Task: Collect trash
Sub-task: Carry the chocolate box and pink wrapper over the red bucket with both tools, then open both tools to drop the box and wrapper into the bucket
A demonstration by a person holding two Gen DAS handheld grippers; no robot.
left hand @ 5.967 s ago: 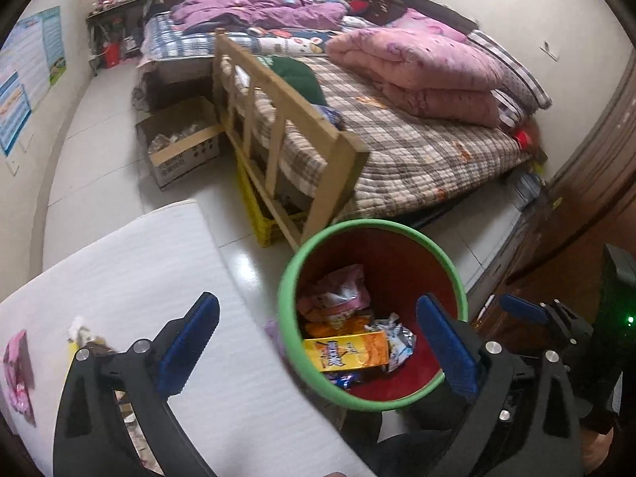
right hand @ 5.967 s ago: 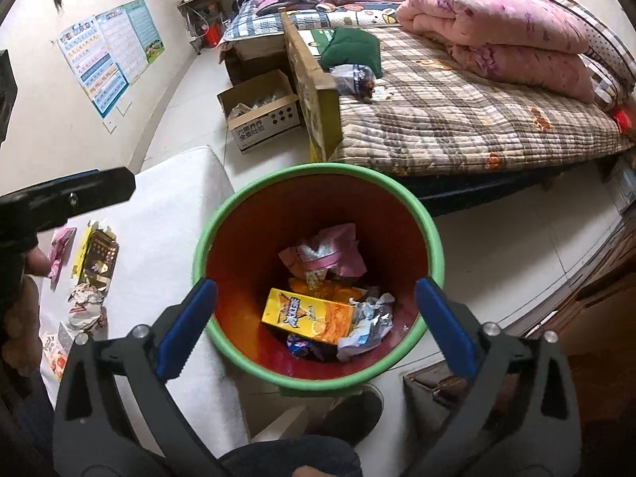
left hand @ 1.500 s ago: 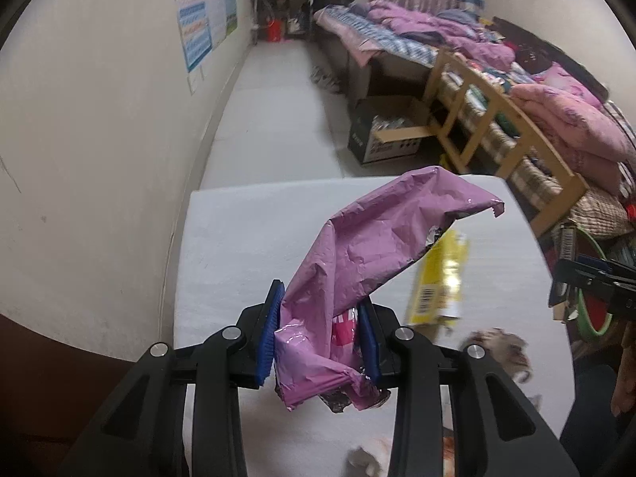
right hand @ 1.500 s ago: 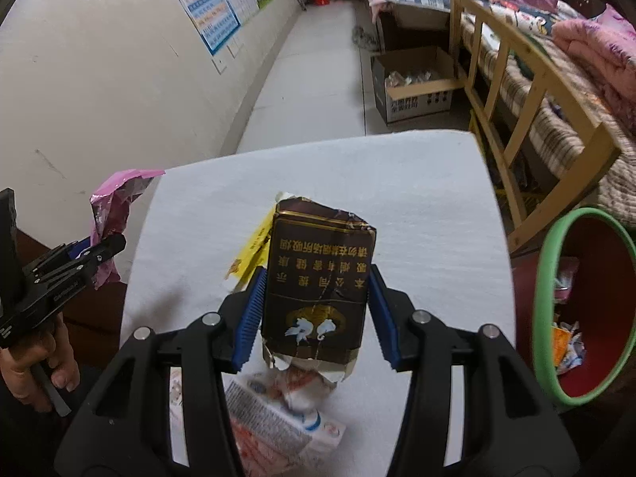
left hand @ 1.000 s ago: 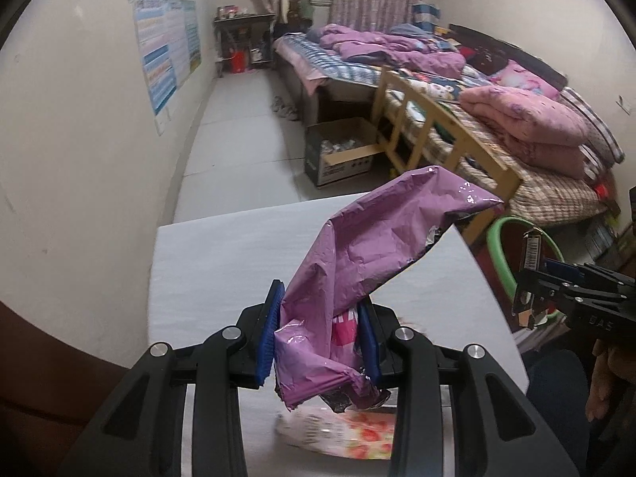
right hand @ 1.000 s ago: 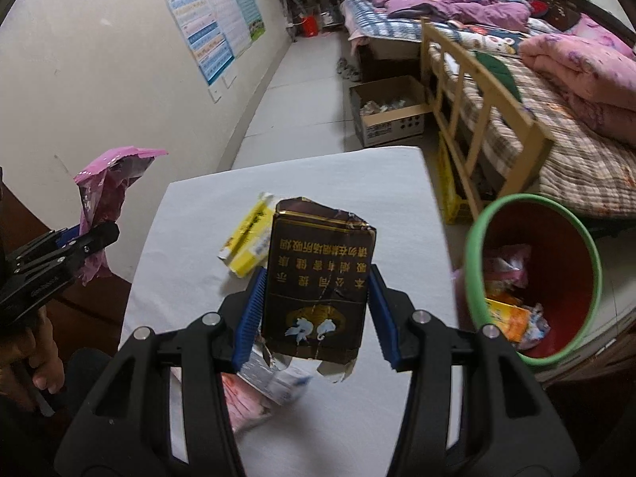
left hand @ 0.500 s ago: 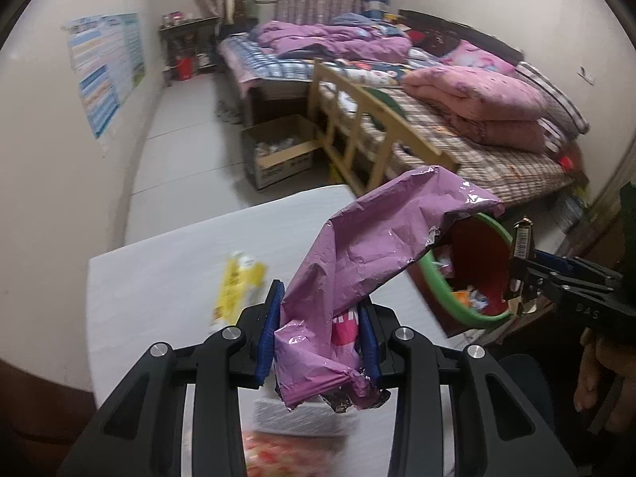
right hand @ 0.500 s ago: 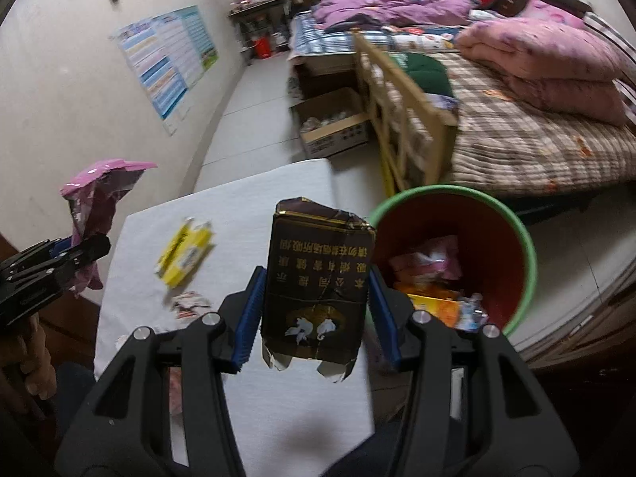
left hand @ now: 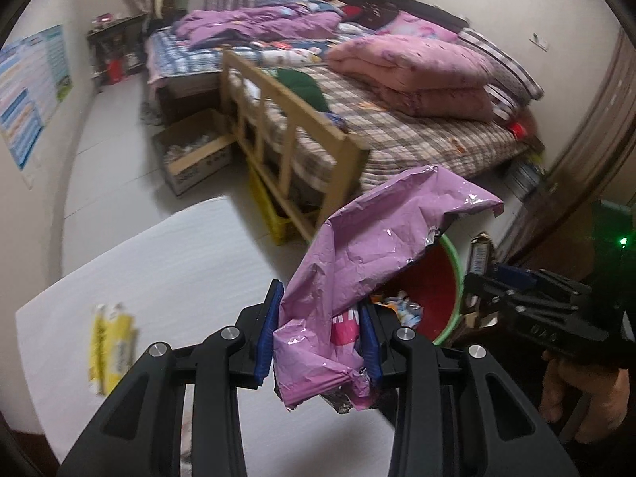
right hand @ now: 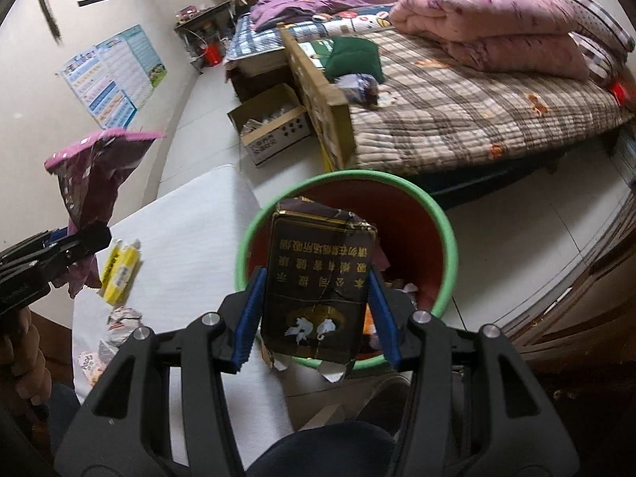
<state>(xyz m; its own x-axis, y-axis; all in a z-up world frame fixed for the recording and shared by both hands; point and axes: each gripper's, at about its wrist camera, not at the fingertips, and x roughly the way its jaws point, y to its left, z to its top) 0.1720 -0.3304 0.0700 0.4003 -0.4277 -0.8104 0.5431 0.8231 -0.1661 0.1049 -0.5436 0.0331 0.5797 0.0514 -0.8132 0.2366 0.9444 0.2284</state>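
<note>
We find the right gripper (right hand: pixel 318 310) pinching a dark gold-printed carton (right hand: pixel 318 278) directly above the green-rimmed red trash bin (right hand: pixel 445 230). The left gripper (left hand: pixel 318 338) clamps a crumpled purple foil wrapper (left hand: pixel 373 250); the bin (left hand: pixel 453 274) sits just right of it. A yellow packet (left hand: pixel 109 348) lies on the white table (left hand: pixel 179 262) to its left.

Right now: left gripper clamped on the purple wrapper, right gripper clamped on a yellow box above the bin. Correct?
Not quite. The right gripper is clamped on a dark brown carton, not a yellow box; the right wrist view shows it above the green-rimmed bin. The yellow box lies on the white table. The left gripper is clamped on the purple wrapper, as you said.
</note>
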